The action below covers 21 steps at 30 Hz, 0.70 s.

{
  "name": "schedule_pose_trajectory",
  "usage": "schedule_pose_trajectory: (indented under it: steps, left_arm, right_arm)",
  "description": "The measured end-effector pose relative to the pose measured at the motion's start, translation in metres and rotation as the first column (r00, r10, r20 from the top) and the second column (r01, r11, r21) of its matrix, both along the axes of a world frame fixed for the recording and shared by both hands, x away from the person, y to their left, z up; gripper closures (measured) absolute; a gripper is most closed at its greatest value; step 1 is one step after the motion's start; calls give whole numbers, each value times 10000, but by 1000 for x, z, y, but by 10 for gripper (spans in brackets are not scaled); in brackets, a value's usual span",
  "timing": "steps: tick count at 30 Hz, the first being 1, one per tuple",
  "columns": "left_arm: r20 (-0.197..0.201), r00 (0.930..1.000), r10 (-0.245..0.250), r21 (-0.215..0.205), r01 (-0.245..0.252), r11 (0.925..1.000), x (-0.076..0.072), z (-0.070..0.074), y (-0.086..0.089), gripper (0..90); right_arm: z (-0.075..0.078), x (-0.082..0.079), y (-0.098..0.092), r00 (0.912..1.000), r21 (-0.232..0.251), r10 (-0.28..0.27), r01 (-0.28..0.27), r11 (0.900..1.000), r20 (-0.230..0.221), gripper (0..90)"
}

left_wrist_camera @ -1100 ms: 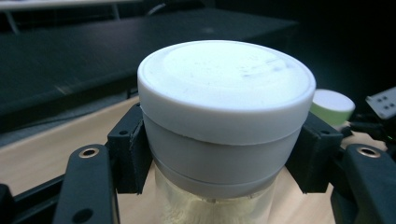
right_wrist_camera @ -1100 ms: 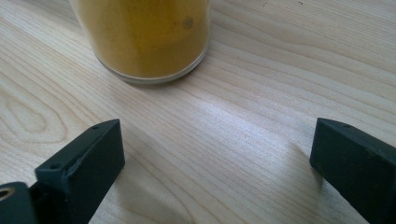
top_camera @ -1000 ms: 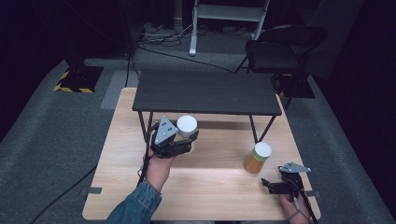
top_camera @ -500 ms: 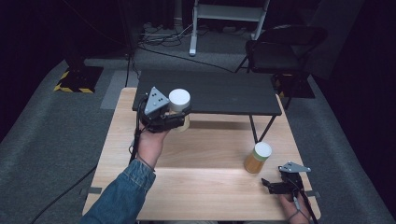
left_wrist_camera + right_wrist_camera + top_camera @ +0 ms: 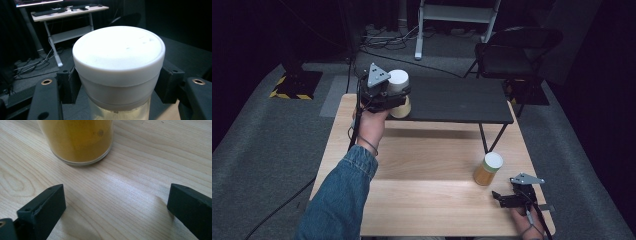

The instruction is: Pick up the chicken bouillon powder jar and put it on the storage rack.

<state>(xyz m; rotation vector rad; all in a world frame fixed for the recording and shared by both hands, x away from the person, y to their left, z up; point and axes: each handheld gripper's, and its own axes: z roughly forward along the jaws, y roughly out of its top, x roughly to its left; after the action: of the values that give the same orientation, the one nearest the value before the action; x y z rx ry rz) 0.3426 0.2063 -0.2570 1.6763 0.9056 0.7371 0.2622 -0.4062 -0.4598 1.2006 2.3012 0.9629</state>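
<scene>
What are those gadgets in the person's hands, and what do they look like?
Each is a black hand-held gripper: the left gripper and right gripper each carry a grey three-cornered plate and trail a black cable. The jaws are blocky black. The left arm wears a blue denim sleeve.

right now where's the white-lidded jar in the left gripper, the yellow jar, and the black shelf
white-lidded jar (image 5: 118, 53): left gripper view, top of its lid
yellow jar (image 5: 487, 170): high view, its side under the lid
black shelf (image 5: 457, 100): high view, bare top surface
</scene>
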Motion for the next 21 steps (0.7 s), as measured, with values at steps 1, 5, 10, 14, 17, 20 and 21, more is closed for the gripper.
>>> schedule_pose_trajectory:
  steps: [1,5,10,14,17,20,21]
  left_arm:
    - [-1,10000,88,36,-88,10000,2,0,-2,327]
    - [-116,9997,234,240,-231,9994,12,0,-8,327]
    - [-102,9993,354,169,-352,9992,17,-4,-12,328]
    - [32,9994,352,283,-353,9990,15,-7,-16,324]
    - [-165,9990,426,545,-416,9976,15,-3,-18,265]
    - [-239,9990,384,604,-369,9975,11,-3,-14,189]
    - [-153,9991,391,647,-381,9972,8,-5,-12,185]
  right_arm:
    - [0,0,0,10000,5,-3,3,10000,0,17]
    - [0,0,0,10000,7,-4,4,10000,-2,17]
    - [0,0,0,10000,3,-5,5,10000,-1,17]
    - [0,0,0,10000,3,-4,4,10000,0,17]
    - [0,0,0,10000,3,-4,4,10000,0,17]
    - [0,0,0,10000,4,-5,5,10000,-1,17]
    - [0,0,0,10000,5,-6,6,10000,-1,17]
